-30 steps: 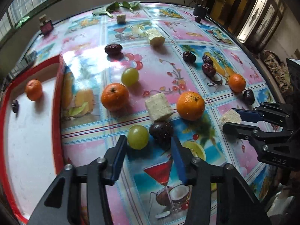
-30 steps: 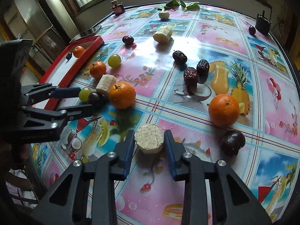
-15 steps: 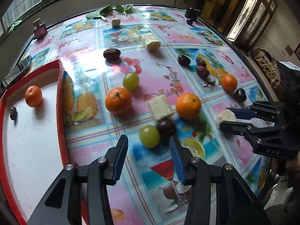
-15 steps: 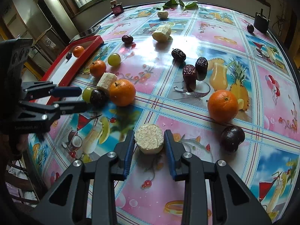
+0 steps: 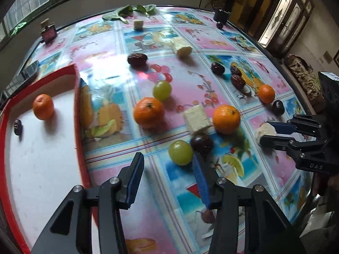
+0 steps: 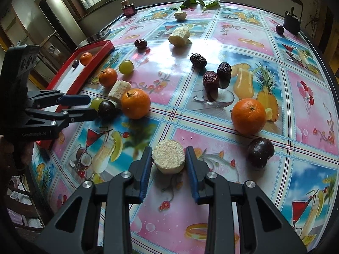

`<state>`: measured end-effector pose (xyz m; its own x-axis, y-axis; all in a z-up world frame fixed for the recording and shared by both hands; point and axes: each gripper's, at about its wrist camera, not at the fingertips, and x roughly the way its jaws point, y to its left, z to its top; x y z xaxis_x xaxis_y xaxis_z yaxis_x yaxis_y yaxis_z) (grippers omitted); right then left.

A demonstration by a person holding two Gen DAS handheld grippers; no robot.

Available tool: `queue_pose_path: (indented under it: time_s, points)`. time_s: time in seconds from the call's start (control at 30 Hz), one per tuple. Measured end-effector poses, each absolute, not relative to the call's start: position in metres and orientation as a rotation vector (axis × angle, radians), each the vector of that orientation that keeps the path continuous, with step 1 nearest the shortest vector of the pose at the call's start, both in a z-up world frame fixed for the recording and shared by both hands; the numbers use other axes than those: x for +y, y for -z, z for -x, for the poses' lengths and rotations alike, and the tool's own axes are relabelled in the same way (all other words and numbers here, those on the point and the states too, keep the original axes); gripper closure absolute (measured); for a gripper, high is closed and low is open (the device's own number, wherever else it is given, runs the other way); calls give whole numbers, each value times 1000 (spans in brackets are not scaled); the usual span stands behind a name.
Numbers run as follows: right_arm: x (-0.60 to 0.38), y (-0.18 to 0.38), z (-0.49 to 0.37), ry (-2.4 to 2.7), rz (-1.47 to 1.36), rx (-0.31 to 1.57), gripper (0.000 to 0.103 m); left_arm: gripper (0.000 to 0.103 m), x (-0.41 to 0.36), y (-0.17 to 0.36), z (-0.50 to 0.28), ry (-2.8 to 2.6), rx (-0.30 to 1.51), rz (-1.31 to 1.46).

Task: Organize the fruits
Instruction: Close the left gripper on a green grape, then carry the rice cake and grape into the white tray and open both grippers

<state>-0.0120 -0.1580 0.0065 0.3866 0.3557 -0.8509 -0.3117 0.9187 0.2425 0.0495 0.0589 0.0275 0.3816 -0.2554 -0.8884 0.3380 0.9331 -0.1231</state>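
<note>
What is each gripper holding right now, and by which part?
The right gripper grips the banana piece by its peeled sides, cut face up. The left gripper holds nothing; its jaws are opening short of the green grape.

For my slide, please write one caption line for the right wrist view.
Right claw shut on a pale round fruit slice, oranges and dates scattered over the patterned table.

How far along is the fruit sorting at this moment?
Early. The red tray holds one orange and one small dark fruit. The right gripper grips a banana chunk; the left gripper, jaws open, nears a grape. Most fruit still sits on the table.
</note>
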Motion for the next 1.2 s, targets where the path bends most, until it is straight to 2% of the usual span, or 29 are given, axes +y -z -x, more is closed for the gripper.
queue_pose_path:
  time_s: [0.13,0.3,0.33,0.37,0.4,0.57,0.7,1.2]
  points:
    - [-156,-6,12,-424,-34,1093,70,54,55,-22,-56,376,1140,-84]
    - [-154,-7,11,-424,-16,1092,70,58,47,-20,-65,342,1127,-102]
    - [-153,-7,11,-424,-10,1091,70,60,48,-20,-68,337,1123,-71]
    - [-153,-7,11,-424,-4,1090,70,67,49,-21,-69,340,1121,-45]
    - [-152,-7,11,-420,3,1086,70,78,48,-21,-70,354,1120,-30]
    - [-151,-7,12,-406,16,1079,70,79,38,-21,-64,343,1086,-65]
    - [-152,-9,16,-393,24,1072,70,79,49,-21,-57,341,1093,21]
    - [-136,-13,46,-374,24,1092,69,79,55,-30,12,265,1039,19]
